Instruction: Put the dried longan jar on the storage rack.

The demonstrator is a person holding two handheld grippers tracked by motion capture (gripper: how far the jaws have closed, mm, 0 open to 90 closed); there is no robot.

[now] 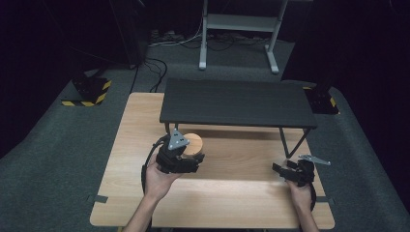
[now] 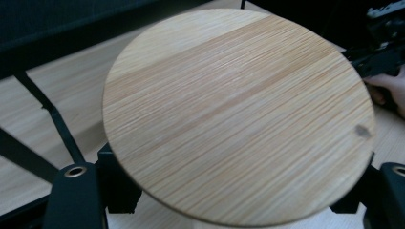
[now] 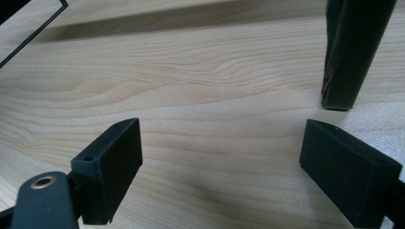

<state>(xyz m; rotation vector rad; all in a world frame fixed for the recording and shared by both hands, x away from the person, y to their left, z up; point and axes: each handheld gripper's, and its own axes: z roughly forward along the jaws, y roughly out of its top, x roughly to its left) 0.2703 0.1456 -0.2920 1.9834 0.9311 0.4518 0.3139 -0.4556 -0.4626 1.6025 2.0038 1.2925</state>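
One round wooden lid sits clamped in the left tongs, near the desk middle, below one black shelf. The right tongs gape wide, empty, at the right.

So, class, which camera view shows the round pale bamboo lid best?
The left gripper view: the round pale bamboo lid spans the frame, its grain sharp, between the jaws. The high view shows a small part behind the left gripper. The right gripper view looks at bare tabletop.
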